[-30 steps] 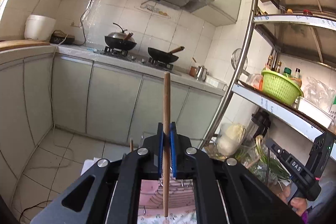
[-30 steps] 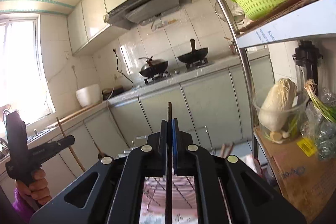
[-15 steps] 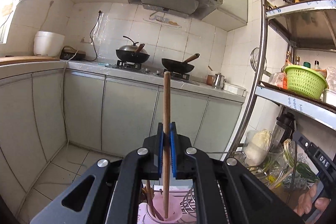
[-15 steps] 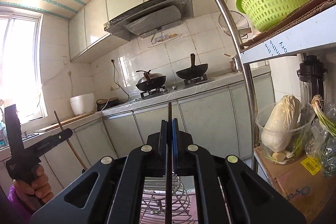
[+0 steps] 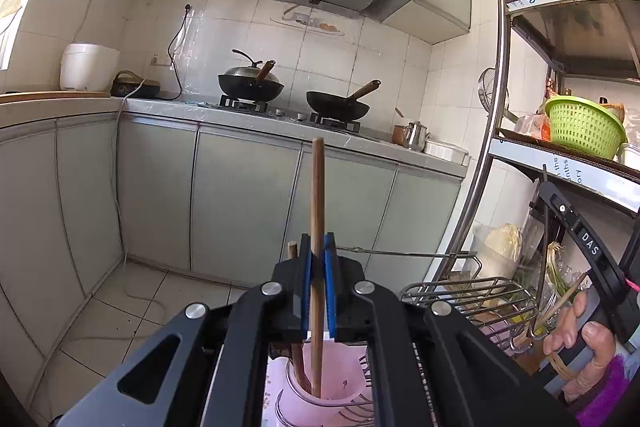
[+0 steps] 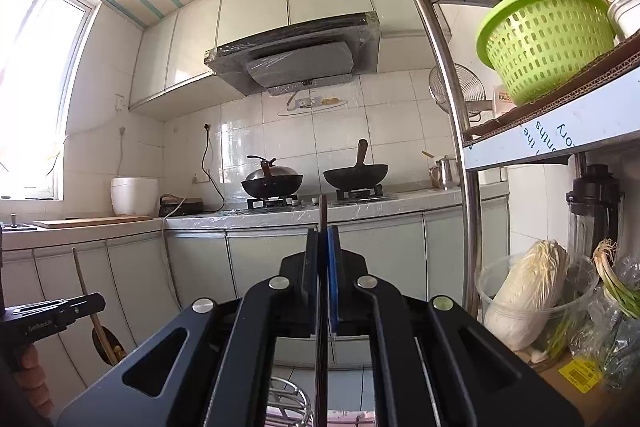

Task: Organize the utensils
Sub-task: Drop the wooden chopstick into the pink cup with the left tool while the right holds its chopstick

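Fingers of my left gripper (image 5: 318, 291) clench an upright chopstick (image 5: 317, 211), tip inside the pink holder (image 5: 320, 393) at six o'clock; next I release. Right gripper (image 6: 323, 283) grasps a dark chopstick (image 6: 322, 215), waiting.

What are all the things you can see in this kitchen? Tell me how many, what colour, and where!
woks: two, black, on the stove.
rice cooker: one, white, left counter.
basket: one, green, shelf on the right.
cabbage: one, whitish, in a clear tub under the shelf.
cup: one, pink, below the left gripper.
chopstick: one, brown, tip in the cup.
dark stick: one, in the right gripper.
left gripper: black, shut.
right gripper: black, shut.
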`<state>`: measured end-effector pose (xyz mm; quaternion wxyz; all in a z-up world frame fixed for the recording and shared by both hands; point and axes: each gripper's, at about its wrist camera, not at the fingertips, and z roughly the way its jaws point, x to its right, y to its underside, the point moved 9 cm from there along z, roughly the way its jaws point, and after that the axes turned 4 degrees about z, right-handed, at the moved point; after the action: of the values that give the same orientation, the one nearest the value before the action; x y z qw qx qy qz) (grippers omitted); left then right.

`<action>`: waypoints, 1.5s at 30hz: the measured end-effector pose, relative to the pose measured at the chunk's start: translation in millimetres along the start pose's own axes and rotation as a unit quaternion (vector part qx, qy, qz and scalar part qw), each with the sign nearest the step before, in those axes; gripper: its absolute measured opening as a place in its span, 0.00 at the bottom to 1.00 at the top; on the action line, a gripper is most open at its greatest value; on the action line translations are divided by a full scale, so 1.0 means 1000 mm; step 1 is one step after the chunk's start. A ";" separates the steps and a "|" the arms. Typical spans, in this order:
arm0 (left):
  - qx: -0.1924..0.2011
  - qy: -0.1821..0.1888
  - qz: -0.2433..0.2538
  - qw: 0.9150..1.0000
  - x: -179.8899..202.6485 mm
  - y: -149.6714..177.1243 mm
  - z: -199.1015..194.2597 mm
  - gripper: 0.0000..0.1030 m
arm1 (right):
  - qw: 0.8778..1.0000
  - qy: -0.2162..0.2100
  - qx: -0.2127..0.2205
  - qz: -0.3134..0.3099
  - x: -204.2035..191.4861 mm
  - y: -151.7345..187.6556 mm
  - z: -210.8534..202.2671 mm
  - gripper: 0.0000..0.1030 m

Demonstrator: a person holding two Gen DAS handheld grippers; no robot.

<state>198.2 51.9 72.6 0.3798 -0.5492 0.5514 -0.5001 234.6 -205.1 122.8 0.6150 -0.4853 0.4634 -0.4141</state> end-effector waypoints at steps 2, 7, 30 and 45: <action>0.001 0.003 -0.005 1.000 -0.003 0.001 0.001 0.05 | 1.000 0.007 0.006 -0.017 -0.001 0.005 0.004 0.05; -0.006 0.005 -0.014 1.000 -0.008 0.007 0.009 0.05 | 0.998 0.020 0.017 -0.049 -0.001 0.013 0.005 0.05; -0.023 0.017 -0.047 0.998 -0.019 0.018 0.013 0.05 | 0.990 0.048 0.086 -0.101 -0.015 0.027 -0.049 0.05; -0.029 0.027 -0.059 0.997 -0.023 0.026 0.015 0.05 | 0.990 0.077 0.099 -0.067 0.003 0.024 -0.091 0.05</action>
<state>209.0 70.0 41.4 0.3183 -0.5781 0.5421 -0.5201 148.4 -222.6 90.2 0.5933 -0.4182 0.4326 -0.5347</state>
